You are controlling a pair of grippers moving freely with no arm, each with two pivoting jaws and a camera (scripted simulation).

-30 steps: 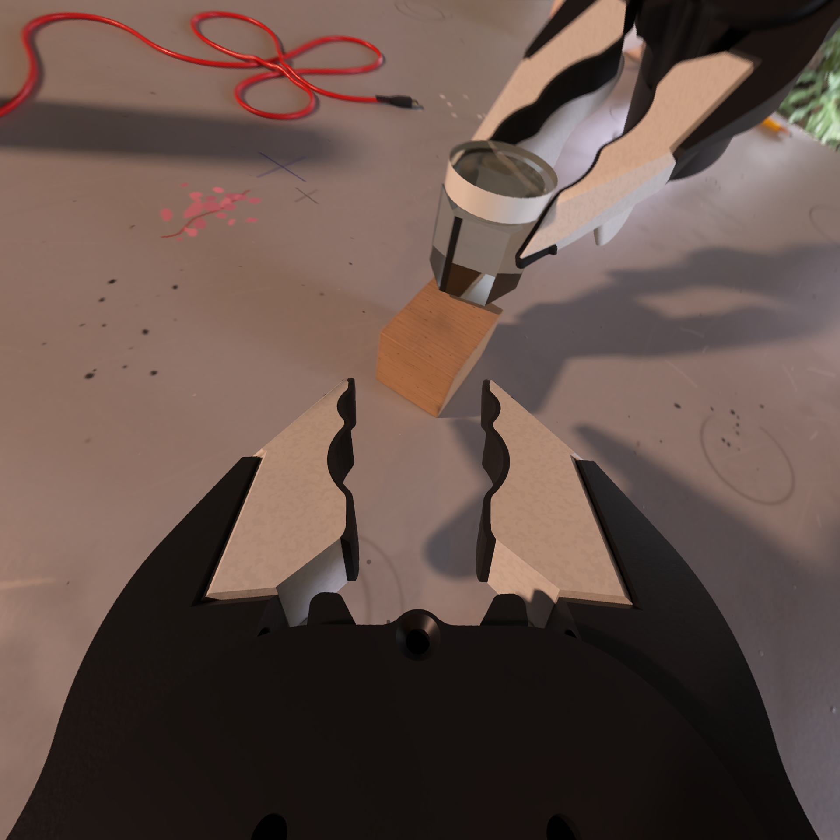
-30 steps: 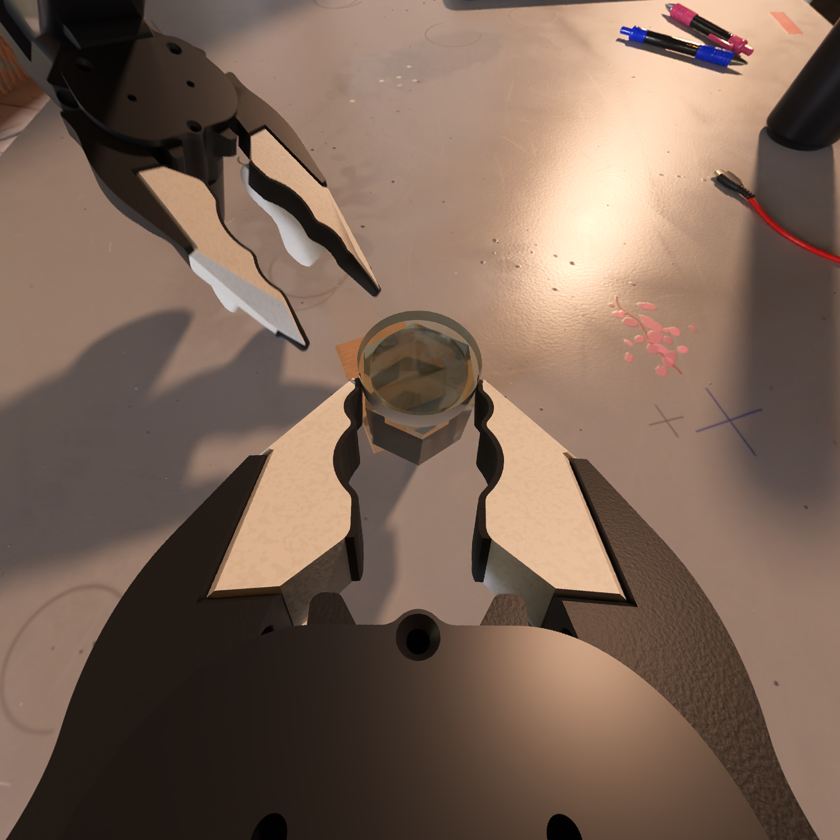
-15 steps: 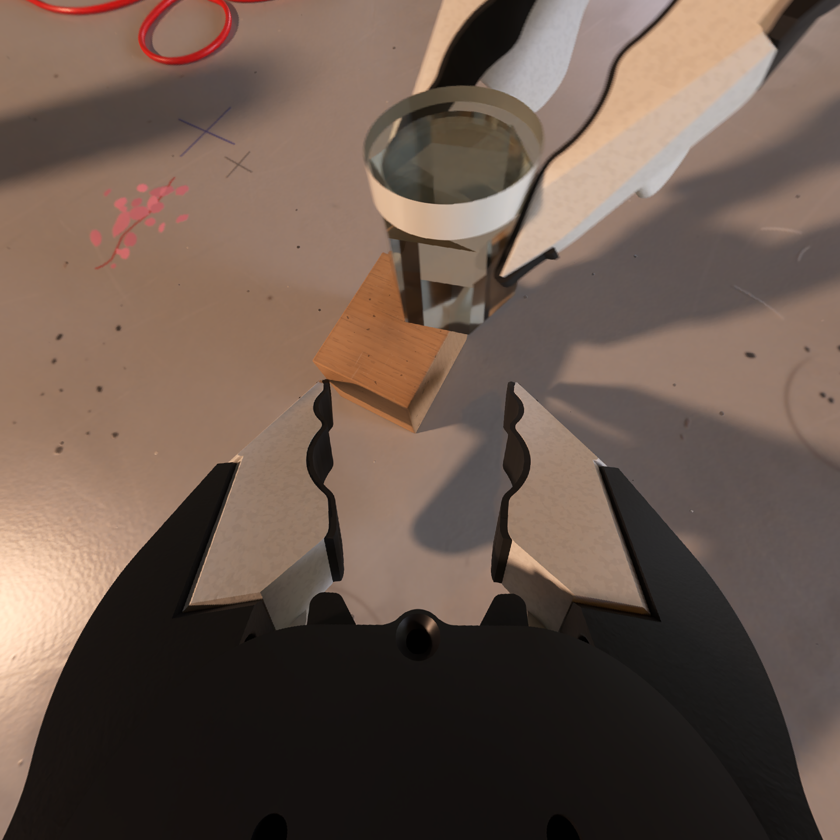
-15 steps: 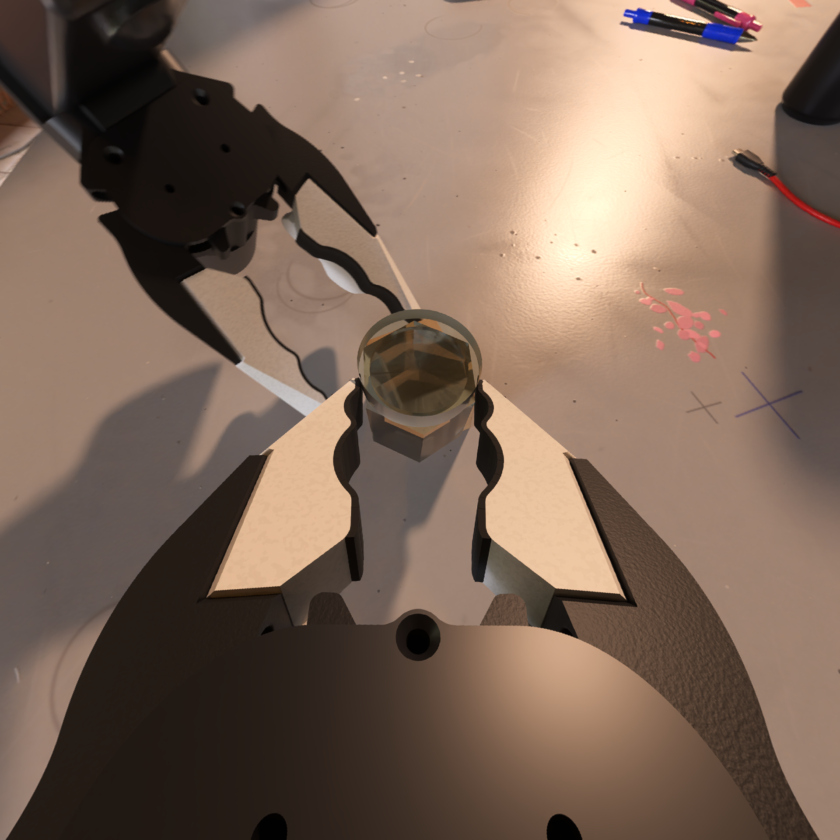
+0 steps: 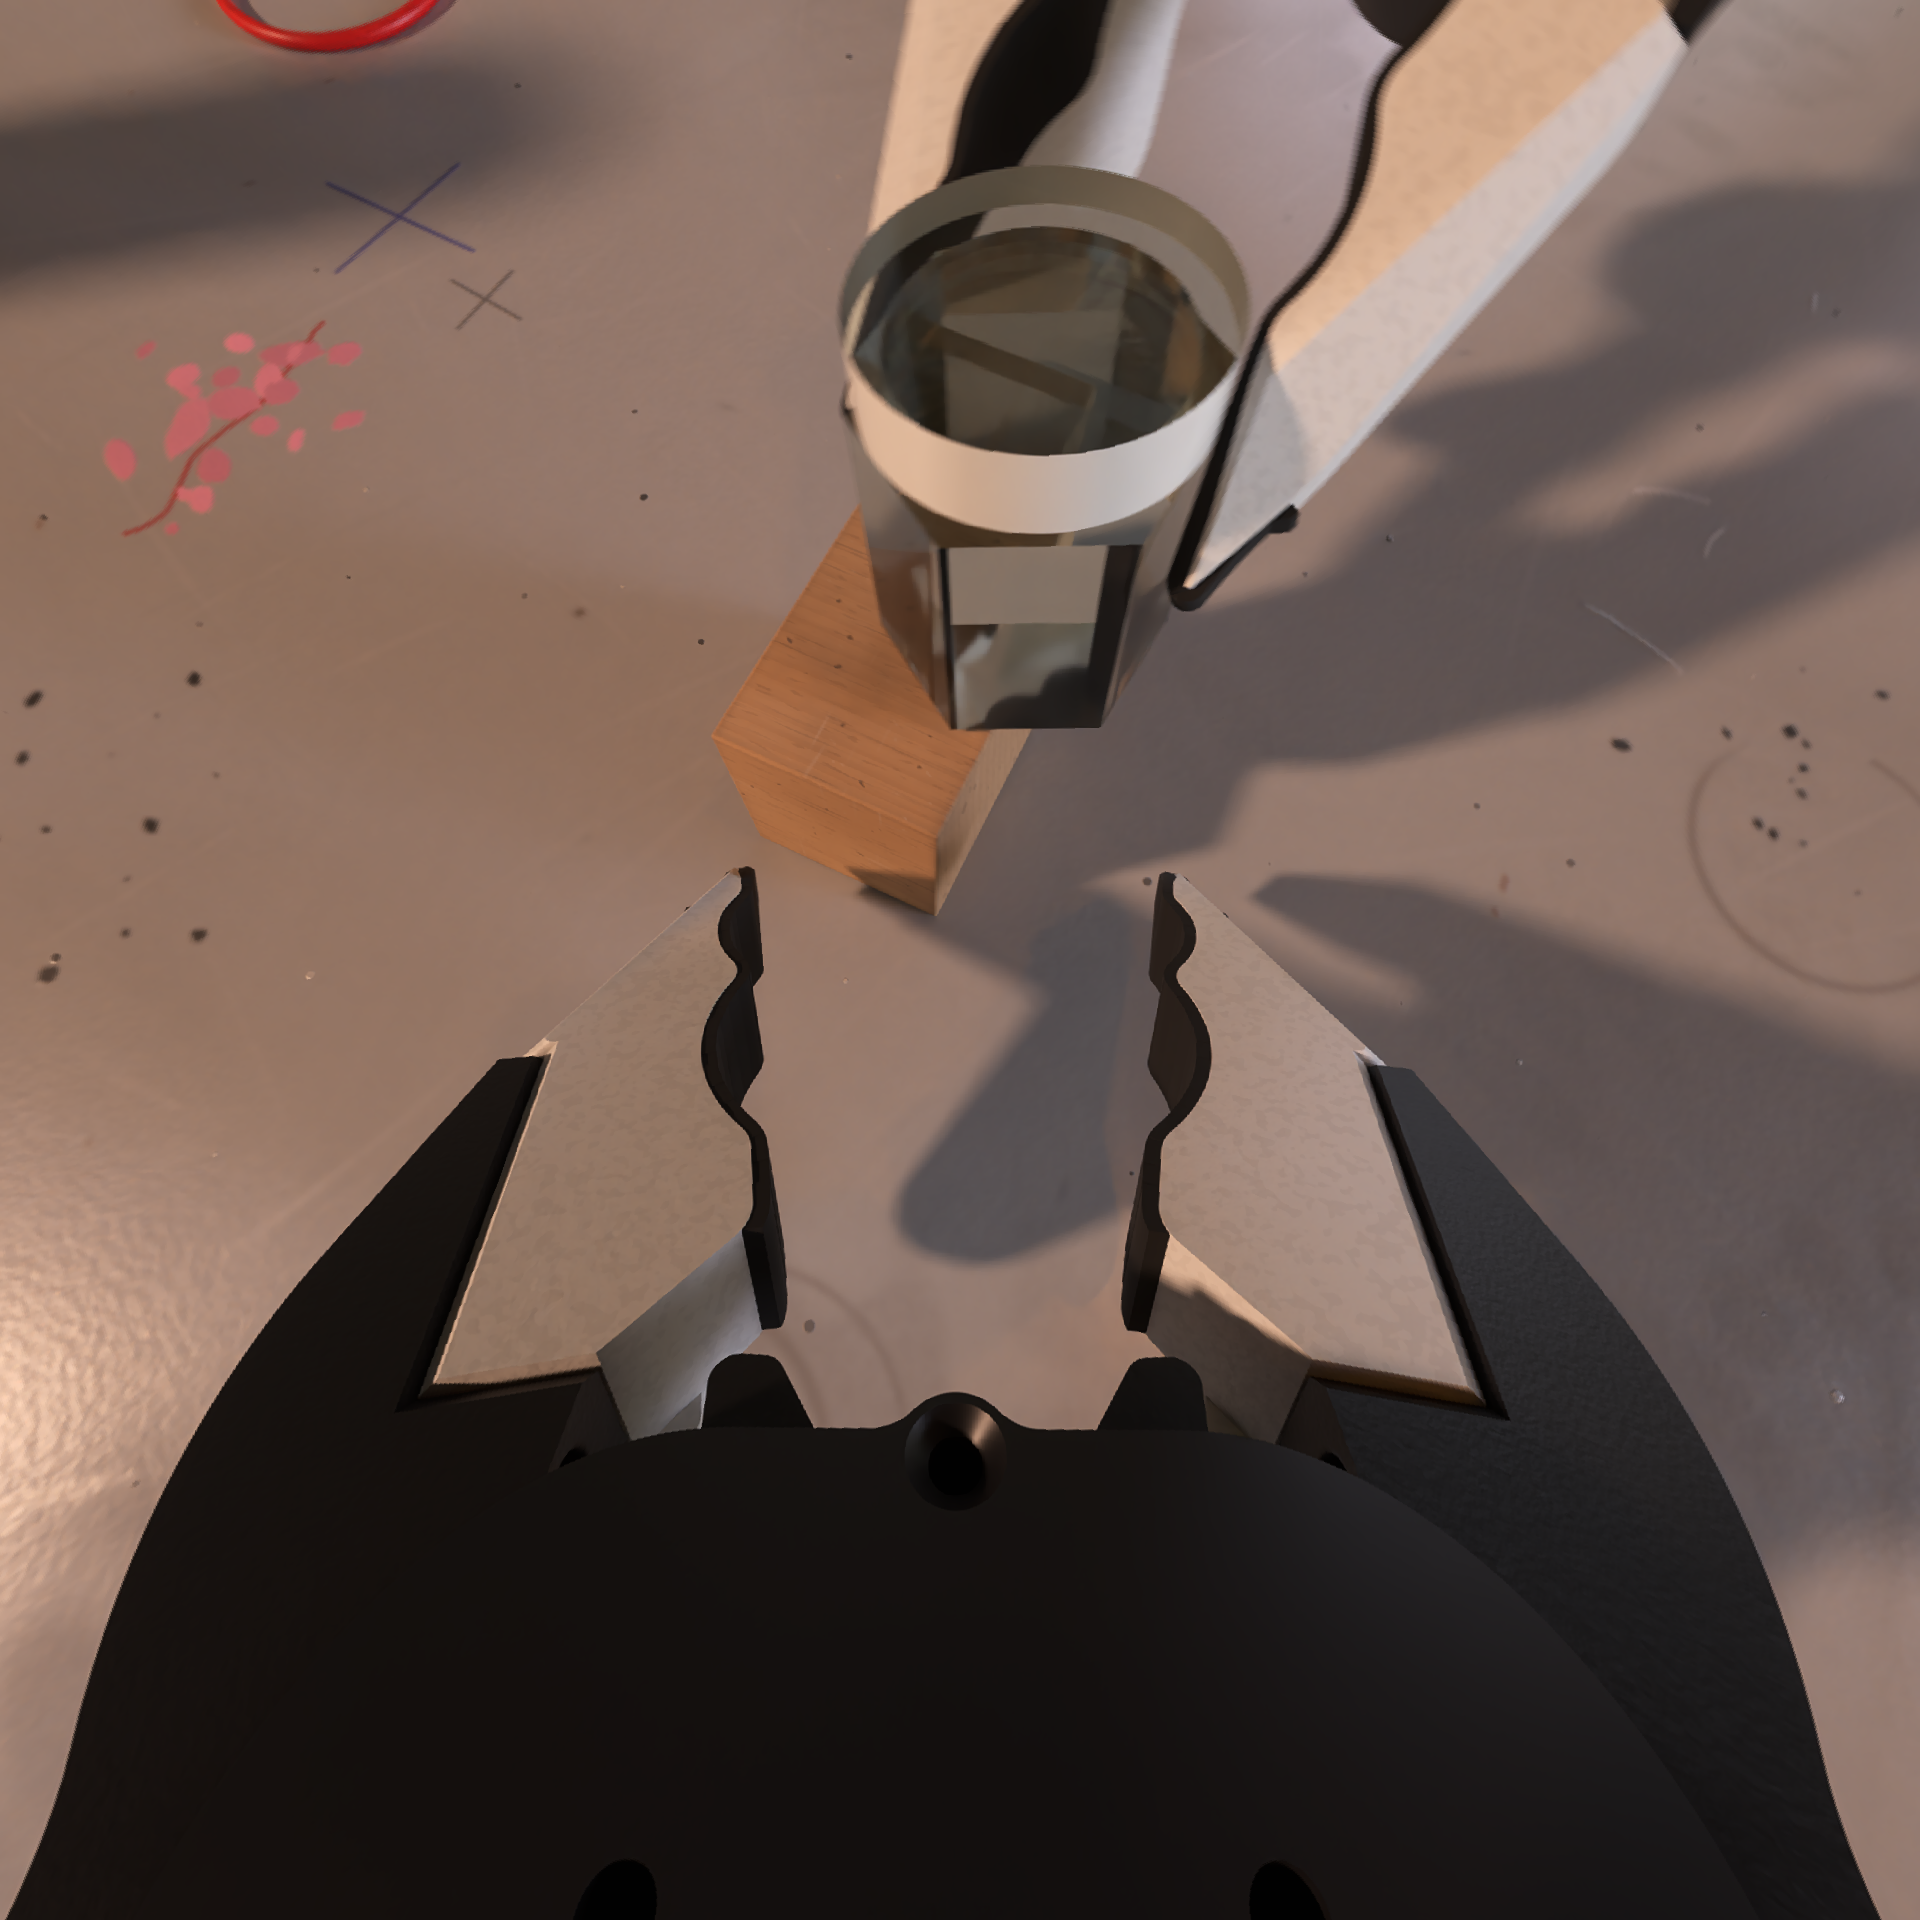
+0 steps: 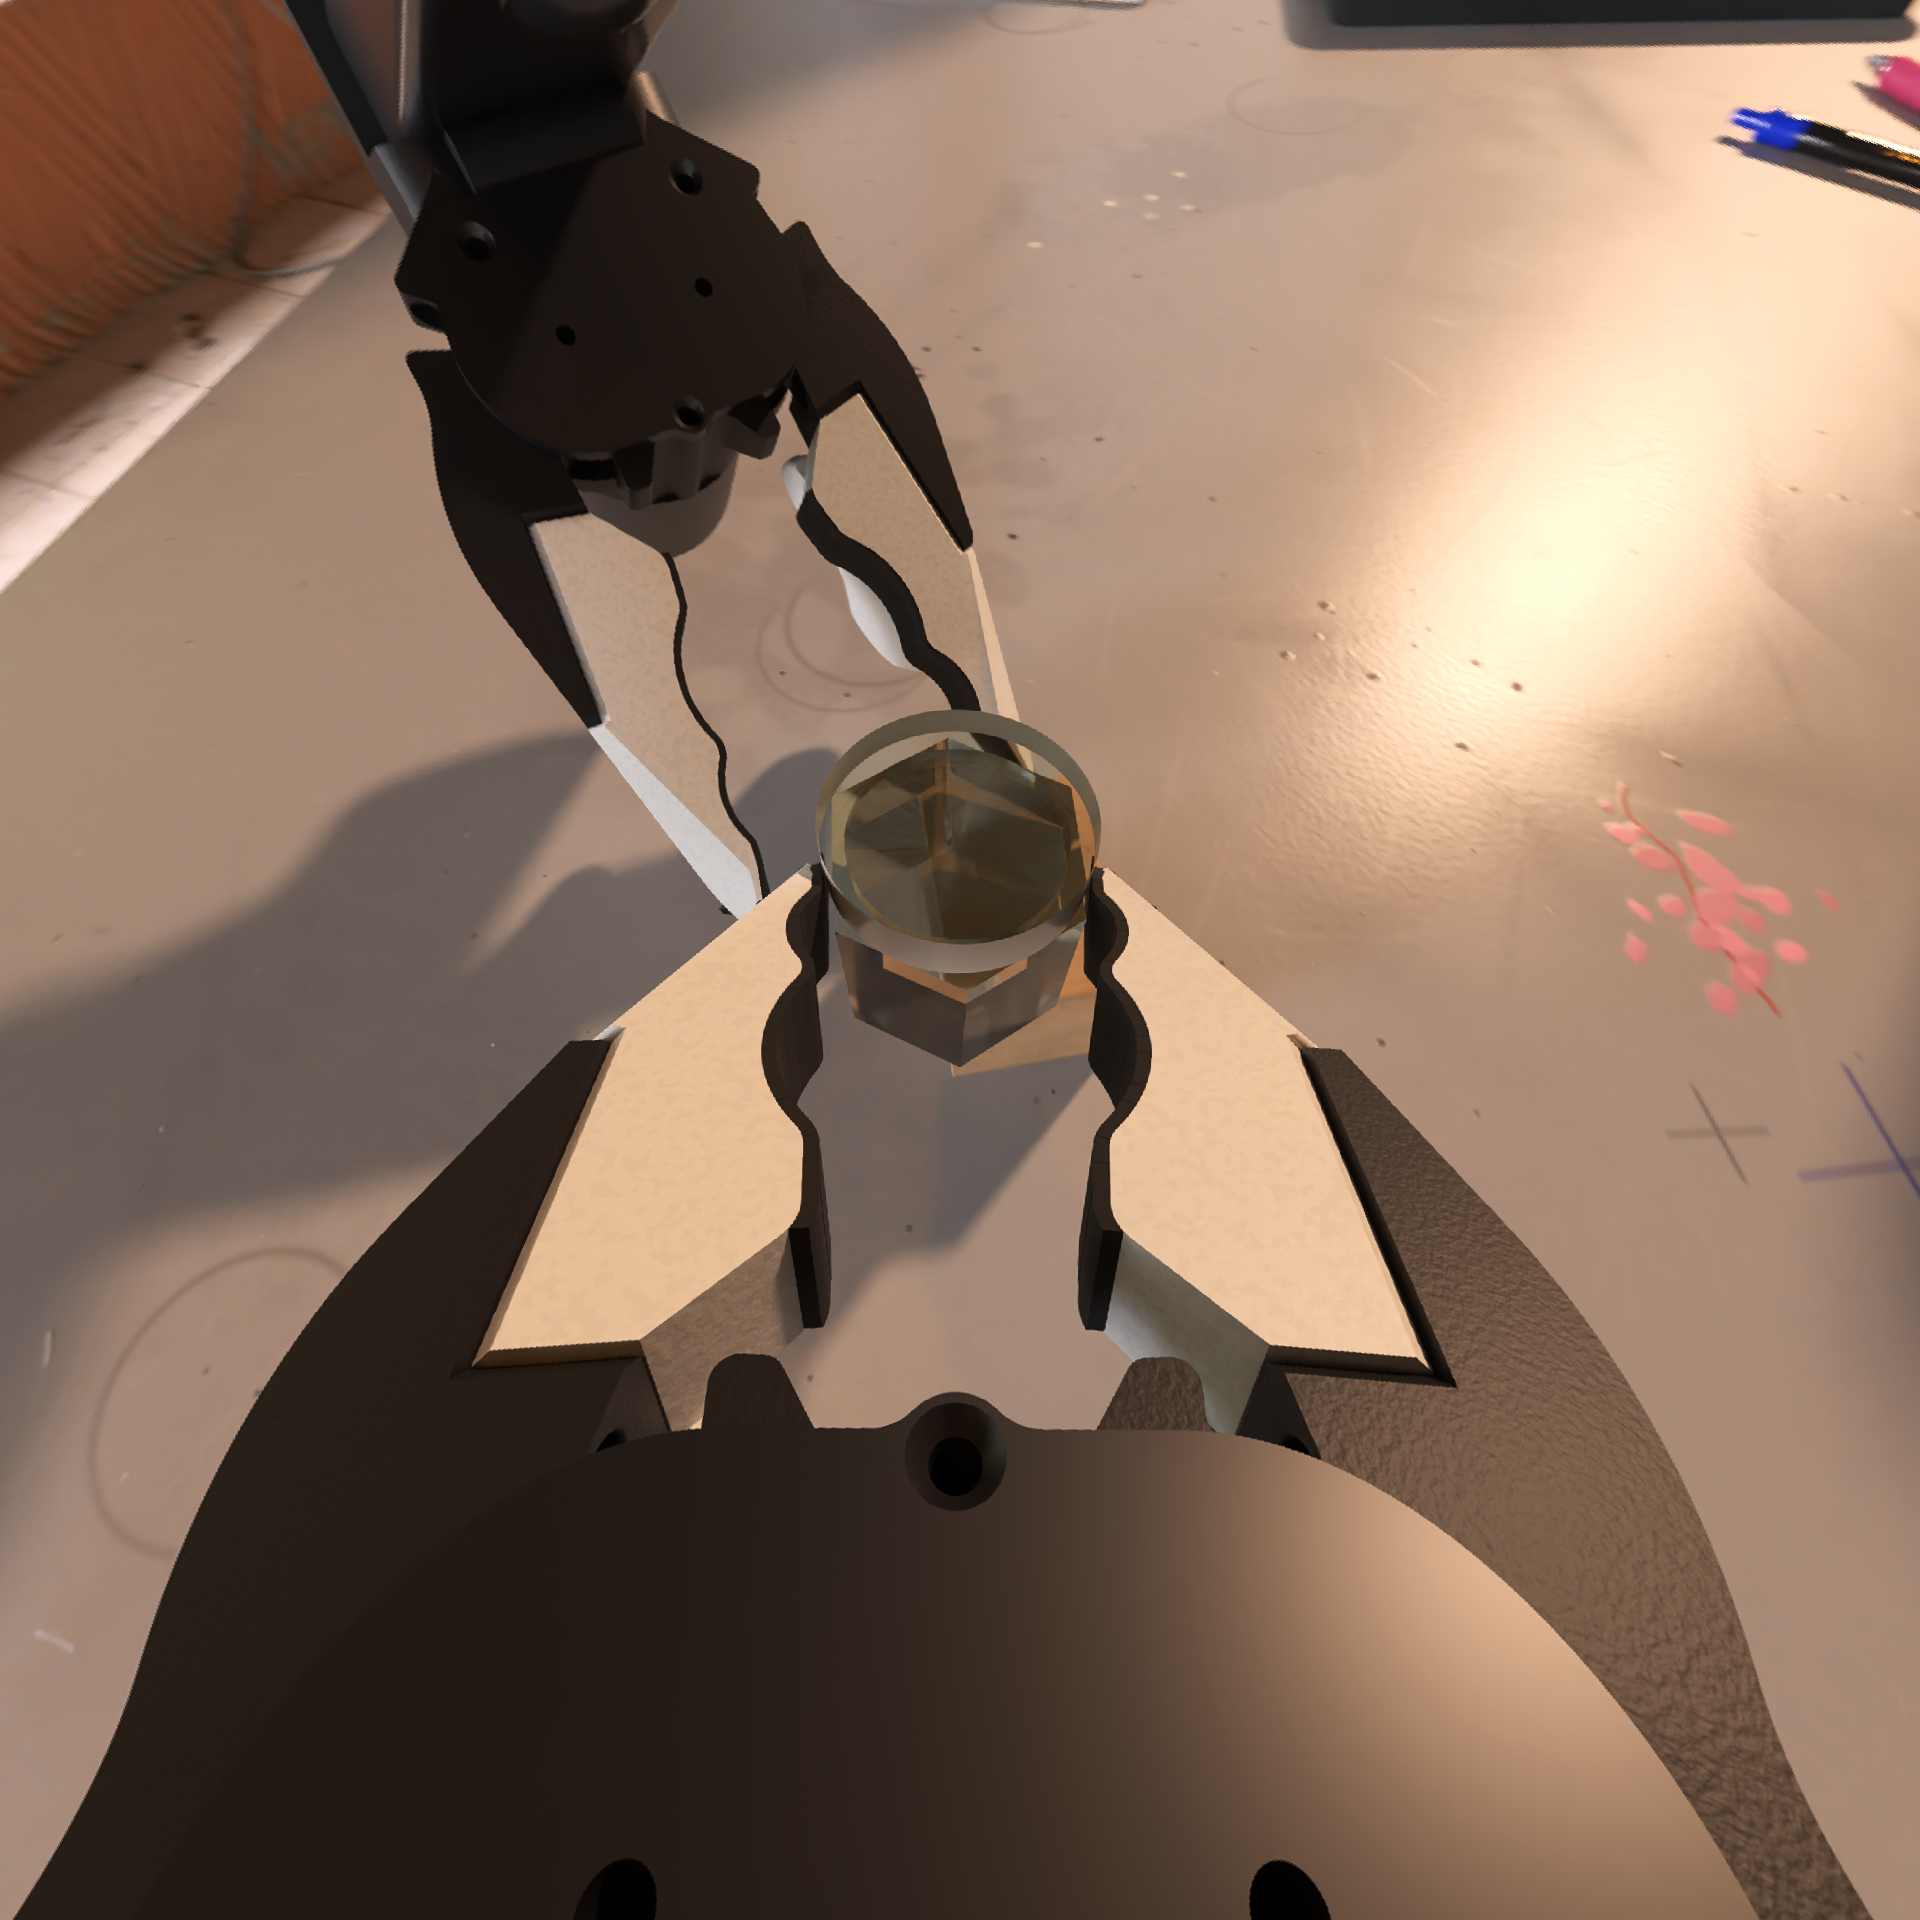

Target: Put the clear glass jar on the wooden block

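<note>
Overhead, our right gripper (image 6: 954,914) clamps the upright clear glass jar (image 6: 956,883) just above the wooden block's (image 5: 852,748) far right corner; our left gripper (image 5: 954,883) waits nearby, jaws wide and empty.

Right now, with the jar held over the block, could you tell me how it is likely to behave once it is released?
The jar looks rigid, smooth glass, so it may slip if the right gripper loosens unevenly. It seems wider at the rim than at its faceted base, and the block gives it a small top, so it could tip if set off-centre. The flat facets probably limit rolling.
</note>
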